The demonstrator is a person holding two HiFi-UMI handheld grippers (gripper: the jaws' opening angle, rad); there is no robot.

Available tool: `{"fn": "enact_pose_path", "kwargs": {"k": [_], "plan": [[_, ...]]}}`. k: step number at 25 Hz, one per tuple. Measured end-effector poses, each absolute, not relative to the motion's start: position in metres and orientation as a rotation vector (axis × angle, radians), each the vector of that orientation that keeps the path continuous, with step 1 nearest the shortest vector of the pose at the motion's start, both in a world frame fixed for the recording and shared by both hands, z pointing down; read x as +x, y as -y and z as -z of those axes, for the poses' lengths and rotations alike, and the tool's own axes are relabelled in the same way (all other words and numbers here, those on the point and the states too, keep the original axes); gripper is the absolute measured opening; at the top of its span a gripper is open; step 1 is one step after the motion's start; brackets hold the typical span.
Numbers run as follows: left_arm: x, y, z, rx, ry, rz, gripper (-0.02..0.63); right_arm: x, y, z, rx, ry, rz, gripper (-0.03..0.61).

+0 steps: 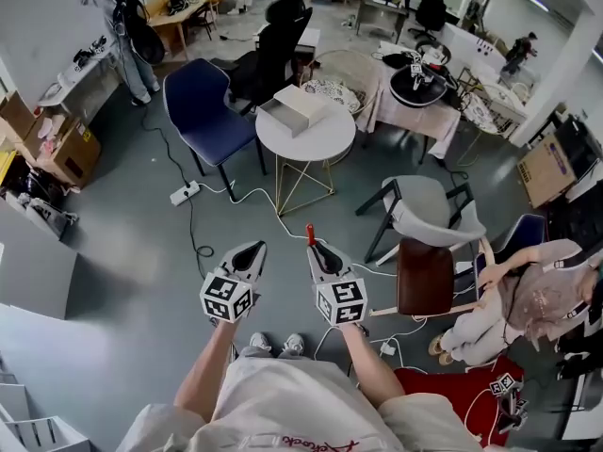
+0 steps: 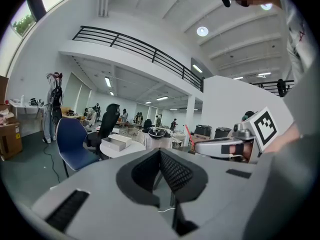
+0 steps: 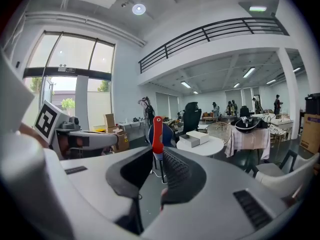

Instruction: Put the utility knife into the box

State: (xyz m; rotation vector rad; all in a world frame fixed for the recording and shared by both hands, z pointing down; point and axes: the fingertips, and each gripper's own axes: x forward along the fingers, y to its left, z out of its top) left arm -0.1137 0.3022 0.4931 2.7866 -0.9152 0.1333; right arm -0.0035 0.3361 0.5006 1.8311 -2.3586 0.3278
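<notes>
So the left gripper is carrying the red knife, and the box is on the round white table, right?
Not quite. The red utility knife is clamped in the right gripper, as the right gripper view shows; the left gripper is shut on nothing. The box does sit on the round white table.

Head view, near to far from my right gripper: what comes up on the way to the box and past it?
right gripper holding the utility knife → round white table → box → black office chair
</notes>
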Motion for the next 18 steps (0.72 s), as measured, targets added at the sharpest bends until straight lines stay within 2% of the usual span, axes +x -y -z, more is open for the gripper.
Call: {"fn": "enact_pose_path", "kwargs": {"k": [18], "plan": [[-0.091, -0.285, -0.513, 2.768, 0.954, -0.156, 0.011, 0.039, -0.324, -0.518, 1.847, 2.348, -0.345, 0.071]]}}
